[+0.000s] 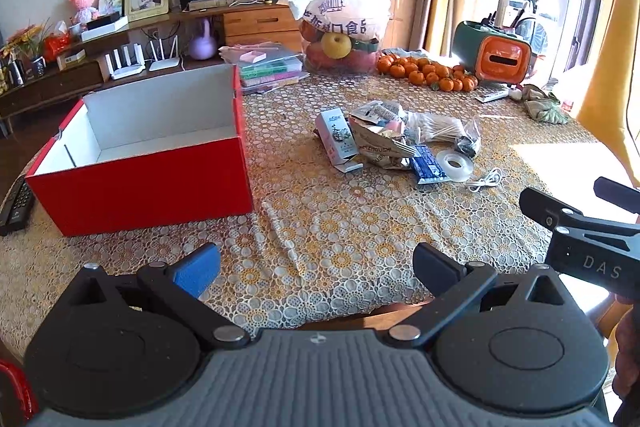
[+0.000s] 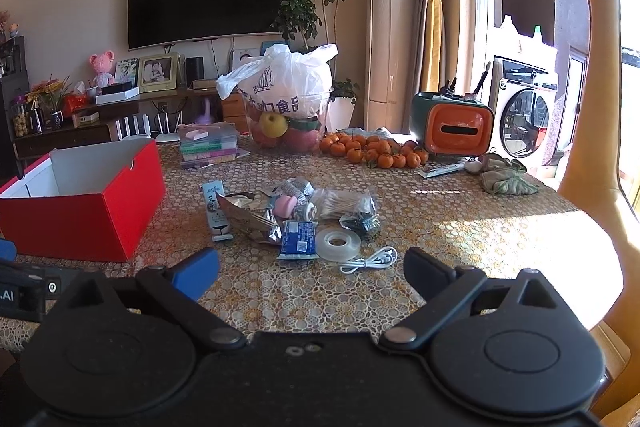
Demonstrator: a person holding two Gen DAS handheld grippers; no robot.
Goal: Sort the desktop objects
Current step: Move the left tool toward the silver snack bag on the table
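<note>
A pile of small items lies mid-table: a white carton [image 1: 335, 139] [image 2: 216, 211], a foil snack bag [image 2: 252, 217], a blue packet [image 1: 428, 165] [image 2: 298, 239], a clear tape roll [image 1: 455, 165] [image 2: 337, 243], a bag of cotton swabs [image 2: 346, 205] and a white cable [image 1: 486, 181] [image 2: 370, 261]. An open red box [image 1: 140, 187] [image 2: 84, 223] with a white inside stands to the left. My left gripper [image 1: 318, 263] hovers open over the near table edge, holding nothing. My right gripper [image 2: 312, 269] is open too, just short of the cable. The right gripper's body [image 1: 584, 239] shows at the left view's right edge.
At the back of the table are a bag of fruit [image 2: 286, 107], loose tangerines [image 2: 372, 151], an orange-and-green tissue box [image 2: 454, 125], stacked plastic cases [image 2: 208, 145] and a green cloth [image 2: 504, 181]. A remote [image 1: 16, 203] lies left of the box. A yellow giraffe figure [image 2: 592, 107] stands right.
</note>
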